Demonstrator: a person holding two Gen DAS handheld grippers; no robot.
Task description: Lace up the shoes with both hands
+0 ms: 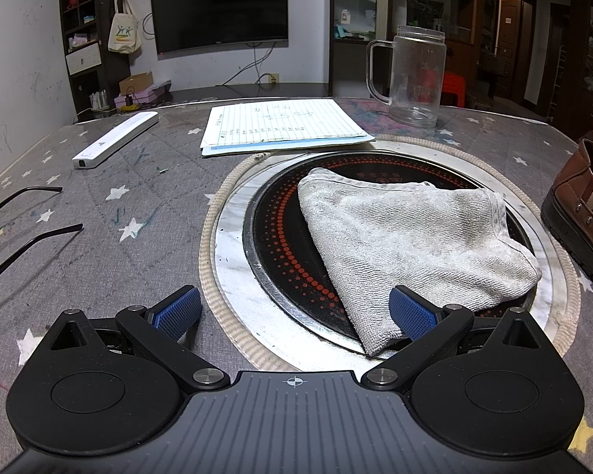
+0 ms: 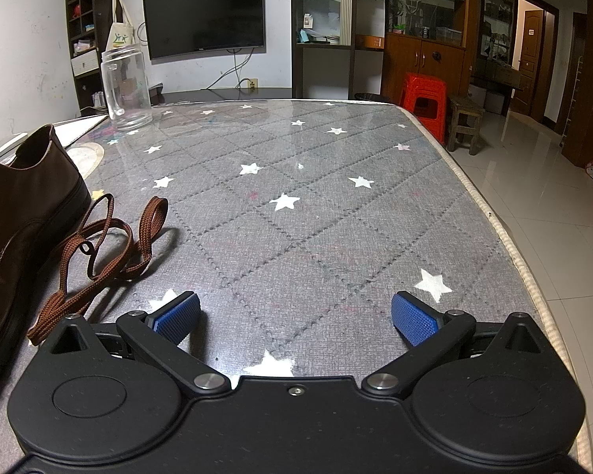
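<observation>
A brown leather shoe (image 2: pixel 16 213) stands at the left edge of the right wrist view; its heel end (image 1: pixel 581 205) shows at the far right of the left wrist view. A loose brown shoelace (image 2: pixel 106 245) lies in loops on the table beside the shoe, just left of and ahead of my right gripper (image 2: pixel 296 318). That gripper is open, with nothing between its blue pads. My left gripper (image 1: pixel 294 312) is open too, hovering over the near rim of a round cooktop; its right pad (image 1: pixel 413 312) sits close to a grey cloth (image 1: pixel 411 233).
The grey star-patterned table (image 2: pixel 316 205) holds a clear jar (image 1: pixel 415 79), lined paper sheets (image 1: pixel 280 122), a white remote-like bar (image 1: pixel 114 140) and spectacle arms (image 1: pixel 23 217). The table's right edge (image 2: pixel 506 237) drops to tiled floor with a red stool (image 2: pixel 423 98).
</observation>
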